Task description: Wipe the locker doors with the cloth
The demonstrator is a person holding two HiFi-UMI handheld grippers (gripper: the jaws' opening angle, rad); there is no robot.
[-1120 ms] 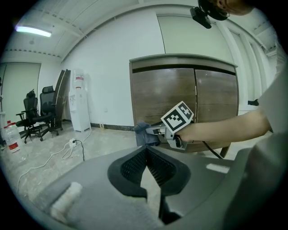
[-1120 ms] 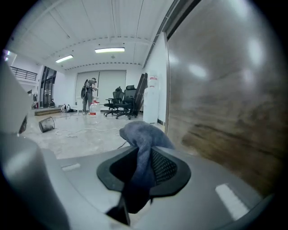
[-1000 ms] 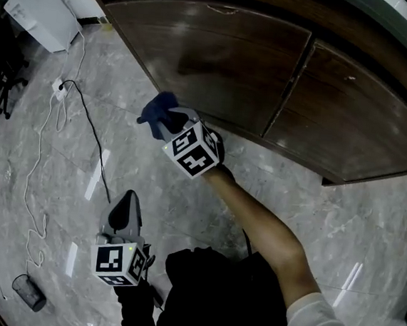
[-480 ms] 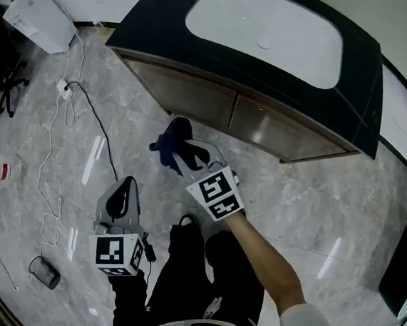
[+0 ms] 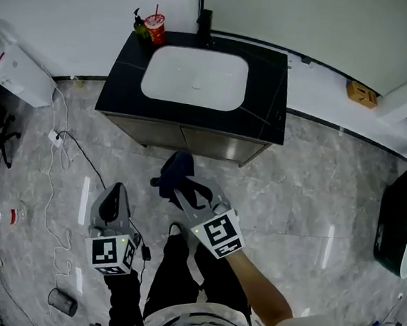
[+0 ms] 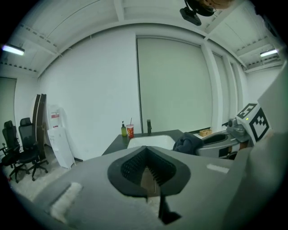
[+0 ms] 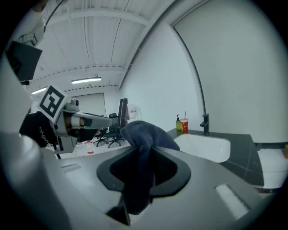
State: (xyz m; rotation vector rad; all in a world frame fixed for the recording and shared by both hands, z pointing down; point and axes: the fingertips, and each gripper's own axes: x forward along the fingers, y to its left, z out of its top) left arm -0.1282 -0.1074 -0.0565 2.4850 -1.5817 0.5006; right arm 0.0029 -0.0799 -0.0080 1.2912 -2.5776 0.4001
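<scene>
A: Right gripper [image 5: 184,190], state?

B: Jaws clenched on the cloth [image 5: 176,170]. It is dark blue, pinched in the middle. One bunch bulges past the tips and a tail hangs back through the jaw opening.

A: Where is the cloth relative to the locker doors [image 5: 191,140]?

B: In the head view it sits just in front of the two brown doors, near their centre seam. The gripper views put it up around counter height, in the air and clear of the doors.

A: Left gripper [image 5: 115,192]?

B: Jaws pressed together with nothing between them. It is held lower left of the right one, the two well apart, both pointing toward the cabinet.

A: The cabinet itself?

B: Black counter [image 5: 266,107] with a white sink [image 5: 194,77] set into it and a dark faucet [image 5: 205,19] at the back edge. A red cup [image 5: 155,26] with a straw stands at the back left corner, with a green bottle [image 5: 138,23] just beside it.

A: Surroundings?

B: Grey marble floor [image 5: 307,197]. A black cable [image 5: 82,158] runs across it left of the cabinet, and a white unit [image 5: 15,69] leans by the wall further left.
</scene>
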